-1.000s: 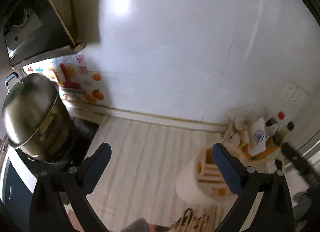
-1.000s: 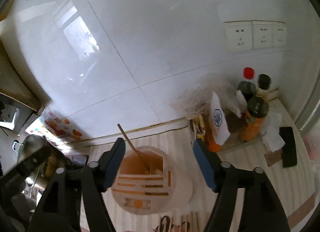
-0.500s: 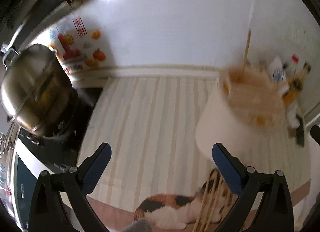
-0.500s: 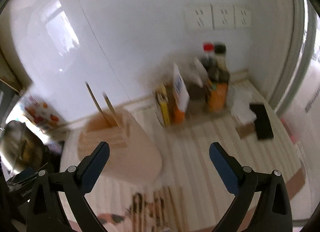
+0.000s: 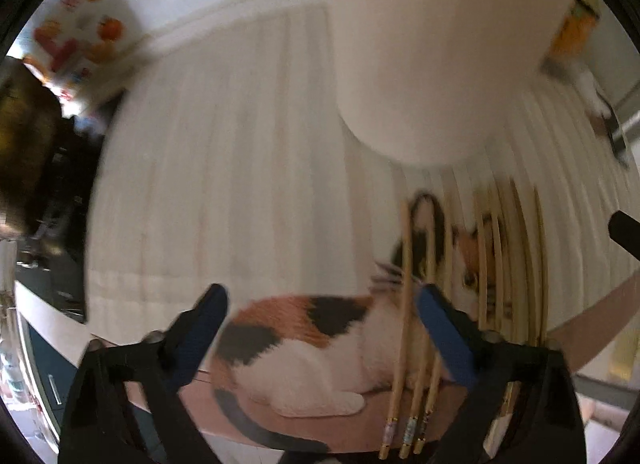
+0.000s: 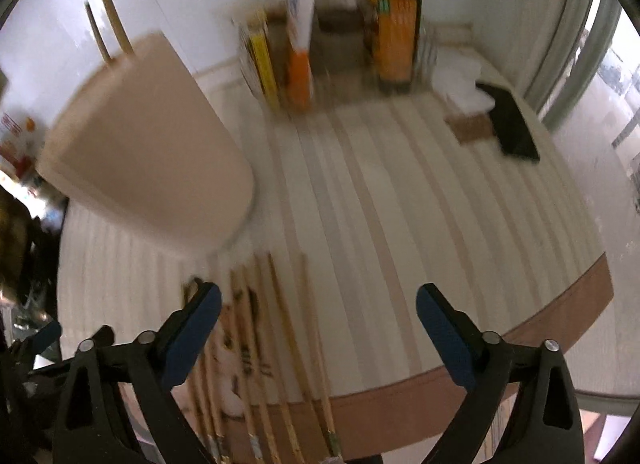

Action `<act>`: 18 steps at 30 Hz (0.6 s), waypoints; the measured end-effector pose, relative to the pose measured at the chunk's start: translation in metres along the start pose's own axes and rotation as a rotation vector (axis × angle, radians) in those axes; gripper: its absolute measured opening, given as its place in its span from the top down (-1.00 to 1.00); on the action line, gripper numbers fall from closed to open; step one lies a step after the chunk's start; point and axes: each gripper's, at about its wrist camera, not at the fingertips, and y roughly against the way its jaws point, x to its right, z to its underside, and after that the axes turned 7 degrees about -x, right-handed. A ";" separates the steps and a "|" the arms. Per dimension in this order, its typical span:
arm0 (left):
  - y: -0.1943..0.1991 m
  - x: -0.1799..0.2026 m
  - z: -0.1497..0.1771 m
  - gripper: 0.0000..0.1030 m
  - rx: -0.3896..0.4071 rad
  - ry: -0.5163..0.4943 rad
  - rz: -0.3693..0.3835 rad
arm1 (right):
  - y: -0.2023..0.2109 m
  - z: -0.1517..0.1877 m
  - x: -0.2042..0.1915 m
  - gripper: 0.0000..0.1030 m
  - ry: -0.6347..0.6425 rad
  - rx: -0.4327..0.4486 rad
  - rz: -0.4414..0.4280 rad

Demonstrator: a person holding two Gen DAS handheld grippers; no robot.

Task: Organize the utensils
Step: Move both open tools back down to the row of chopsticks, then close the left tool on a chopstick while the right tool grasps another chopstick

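The chopsticks (image 5: pixel 404 328) lie in a loose row at the worktop's (image 6: pixel 400 204) near edge, and both claws have dropped from wall height to just above them, ready for a first pick. The left claw (image 5: pixel 320 328) is narrowing with nothing between its pads; the right claw (image 6: pixel 318 328) closes likewise, empty. Just behind stands the utensil holder (image 6: pixel 148 152), two sticks (image 6: pixel 108 4) already upright inside.

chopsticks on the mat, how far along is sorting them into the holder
Barely begun: two sticks already stand in the beige holder. Nothing is in hand; the left hand-held gripper and right hand-held gripper are empty, jaws closing slightly. Left to do: the row of chopsticks lying on the cat-print mat.
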 end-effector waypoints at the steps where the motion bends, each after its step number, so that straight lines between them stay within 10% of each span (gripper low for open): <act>1: -0.009 0.004 0.001 -0.42 -0.026 -0.012 0.020 | -0.005 0.003 0.001 -0.78 0.000 -0.016 0.004; 6: -0.034 0.021 0.004 -0.02 -0.088 -0.047 0.071 | -0.032 0.019 0.012 -0.40 -0.005 -0.103 0.012; 18: -0.050 0.023 0.002 0.91 -0.103 -0.039 0.084 | -0.056 0.034 0.021 -0.18 0.002 -0.197 0.008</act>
